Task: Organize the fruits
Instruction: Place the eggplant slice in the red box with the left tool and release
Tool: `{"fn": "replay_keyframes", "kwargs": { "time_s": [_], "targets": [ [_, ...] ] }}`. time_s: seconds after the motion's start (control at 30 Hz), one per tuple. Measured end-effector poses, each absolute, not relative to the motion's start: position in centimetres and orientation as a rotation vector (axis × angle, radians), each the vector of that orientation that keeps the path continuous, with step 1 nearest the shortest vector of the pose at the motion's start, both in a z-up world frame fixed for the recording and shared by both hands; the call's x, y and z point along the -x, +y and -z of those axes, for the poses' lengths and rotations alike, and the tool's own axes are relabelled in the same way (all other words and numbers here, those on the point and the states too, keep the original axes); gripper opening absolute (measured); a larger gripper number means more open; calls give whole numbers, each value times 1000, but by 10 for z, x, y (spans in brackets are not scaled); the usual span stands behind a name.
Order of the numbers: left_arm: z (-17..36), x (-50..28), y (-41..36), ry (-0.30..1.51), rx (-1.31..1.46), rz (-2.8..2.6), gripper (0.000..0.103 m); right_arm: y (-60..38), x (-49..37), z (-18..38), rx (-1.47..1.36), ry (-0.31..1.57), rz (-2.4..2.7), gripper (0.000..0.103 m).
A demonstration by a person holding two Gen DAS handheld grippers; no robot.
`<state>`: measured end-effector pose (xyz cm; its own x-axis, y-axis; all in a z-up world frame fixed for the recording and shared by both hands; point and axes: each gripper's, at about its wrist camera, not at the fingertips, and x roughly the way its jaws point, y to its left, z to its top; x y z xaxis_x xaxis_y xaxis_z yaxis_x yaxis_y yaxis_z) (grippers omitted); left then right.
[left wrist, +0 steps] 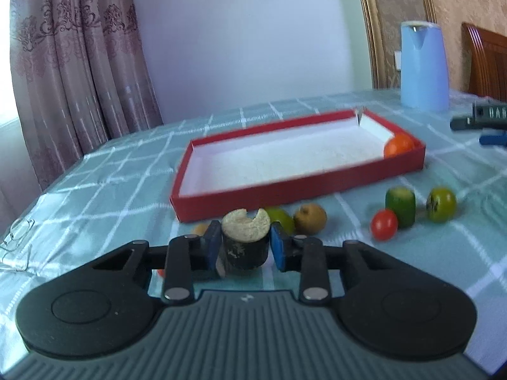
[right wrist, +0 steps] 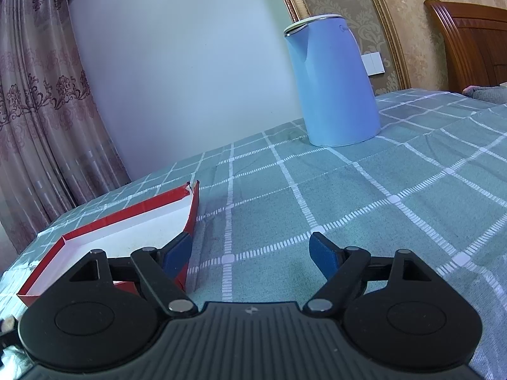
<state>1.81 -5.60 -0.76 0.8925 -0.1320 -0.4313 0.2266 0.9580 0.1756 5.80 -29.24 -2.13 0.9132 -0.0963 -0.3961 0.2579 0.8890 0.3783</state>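
Note:
My left gripper (left wrist: pixel 245 239) is shut on a dark stubby cylinder (left wrist: pixel 244 253) with a pale, notched cut top, its blue pads (left wrist: pixel 279 243) pressing both sides. Just beyond it lie a green fruit (left wrist: pixel 282 220), a brown kiwi (left wrist: pixel 310 218), a red cherry tomato (left wrist: pixel 384 224), a green cucumber chunk (left wrist: pixel 400 205) and a green persimmon (left wrist: pixel 441 204). Behind them lies a red tray (left wrist: pixel 285 191) holding one orange tomato (left wrist: pixel 398 145) in its right corner. My right gripper (right wrist: pixel 250 253) stands open over bare tablecloth, just right of the tray's corner (right wrist: pixel 191 215).
A light-blue kettle (right wrist: pixel 332 82) stands at the back right of the checked teal tablecloth (right wrist: pixel 364 190). Wire-framed glasses (left wrist: pixel 17 240) lie at the left edge. A dark tool with a blue tip (left wrist: pixel 484 123) pokes in at the right. A wooden chair (left wrist: pixel 488 60) stands behind.

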Motion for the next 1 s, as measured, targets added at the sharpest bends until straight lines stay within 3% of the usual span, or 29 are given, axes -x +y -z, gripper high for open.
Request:
{"fn": "replay_keyframes", "kwargs": {
  "time_s": [0.2, 0.43, 0.5, 0.57, 0.6, 0.73, 0.83, 1.0],
  "targets": [
    [-24, -57, -59, 376, -184, 151, 30, -293, -58, 22, -443, 380, 187, 81],
    [-25, -118, -56, 446, -135, 81, 32, -296, -58, 23, -466, 384, 184, 81],
    [-24, -115, -49, 438, -115, 61, 39, -296, -58, 23, -468, 383, 183, 81],
    [-26, -103, -39, 409, -106, 44, 74, -296, -58, 23, -471, 381, 182, 81],
    [-26, -95, -33, 399, -95, 27, 81, -295, -58, 23, -470, 381, 182, 81],
    [-27, -65, -9, 372, -51, 23, 86, -297, -56, 23, -478, 361, 178, 81],
    [-22, -43, 17, 365, 13, 0, 96, -298, -52, 22, -490, 335, 176, 81],
    [-5, -31, 53, 401, 46, -40, 97, -287, -43, 18, -455, 355, 107, 82]
  ]
}}
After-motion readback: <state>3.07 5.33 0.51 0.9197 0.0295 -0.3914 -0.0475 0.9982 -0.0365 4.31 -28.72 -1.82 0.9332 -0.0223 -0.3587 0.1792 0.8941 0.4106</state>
